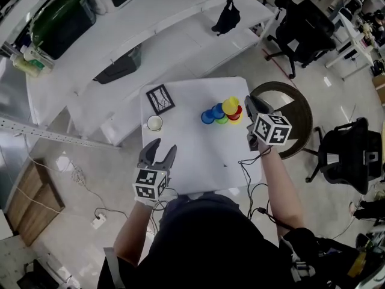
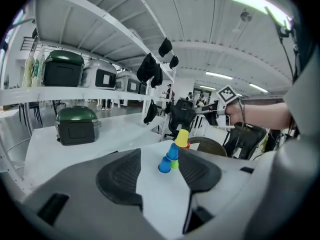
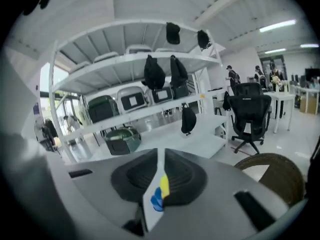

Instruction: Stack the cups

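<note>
L gripper [image 1: 163,147], lower left, is held open, empty. R gripper [image 1: 252,106] is closing on nothing; cup pile [image 1: 221,113] beside it could be bumped.

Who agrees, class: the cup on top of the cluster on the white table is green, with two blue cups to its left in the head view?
Not right. The top cup is yellow, not green; the head view shows it. The green cup sits lower, beside the blue cups. The rest holds: two blue cups to its left, on the white table.
</note>
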Motion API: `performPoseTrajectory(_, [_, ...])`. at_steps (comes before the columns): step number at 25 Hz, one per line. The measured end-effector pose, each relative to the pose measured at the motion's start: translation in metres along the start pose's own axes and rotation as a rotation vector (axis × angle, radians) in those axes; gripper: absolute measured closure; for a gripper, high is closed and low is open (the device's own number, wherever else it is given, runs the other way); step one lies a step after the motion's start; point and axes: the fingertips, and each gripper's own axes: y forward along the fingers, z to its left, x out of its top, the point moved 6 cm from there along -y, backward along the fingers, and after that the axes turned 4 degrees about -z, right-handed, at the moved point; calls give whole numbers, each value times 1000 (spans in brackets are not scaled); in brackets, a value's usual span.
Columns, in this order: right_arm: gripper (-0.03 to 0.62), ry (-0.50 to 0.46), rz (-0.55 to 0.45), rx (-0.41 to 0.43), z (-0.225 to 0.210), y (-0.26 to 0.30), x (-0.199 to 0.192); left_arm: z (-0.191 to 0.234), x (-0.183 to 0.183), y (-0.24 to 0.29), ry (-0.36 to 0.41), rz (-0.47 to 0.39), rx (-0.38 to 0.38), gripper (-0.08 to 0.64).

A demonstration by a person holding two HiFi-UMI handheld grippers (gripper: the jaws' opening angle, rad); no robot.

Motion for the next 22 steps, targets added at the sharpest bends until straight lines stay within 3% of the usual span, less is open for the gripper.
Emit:
performPoseTrajectory(1, [588, 34, -42, 19, 6, -9, 7, 0, 8, 1, 12, -17, -3, 328])
performPoseTrajectory(3, [592, 54, -109, 63, 24, -26, 18, -1, 25, 3, 37, -52, -12, 335])
performPoseTrajectory(9, [592, -145, -289, 100, 81, -69, 59, -15, 88, 6, 92, -188, -55, 348])
performPoseTrajectory(15, [592, -319, -408, 108, 114, -106, 88, -30, 156, -7, 152, -353, -47, 378])
performPoseTrajectory(22, [592, -378, -509, 70, 125, -140, 114, -51, 219, -23, 230, -496, -76, 391])
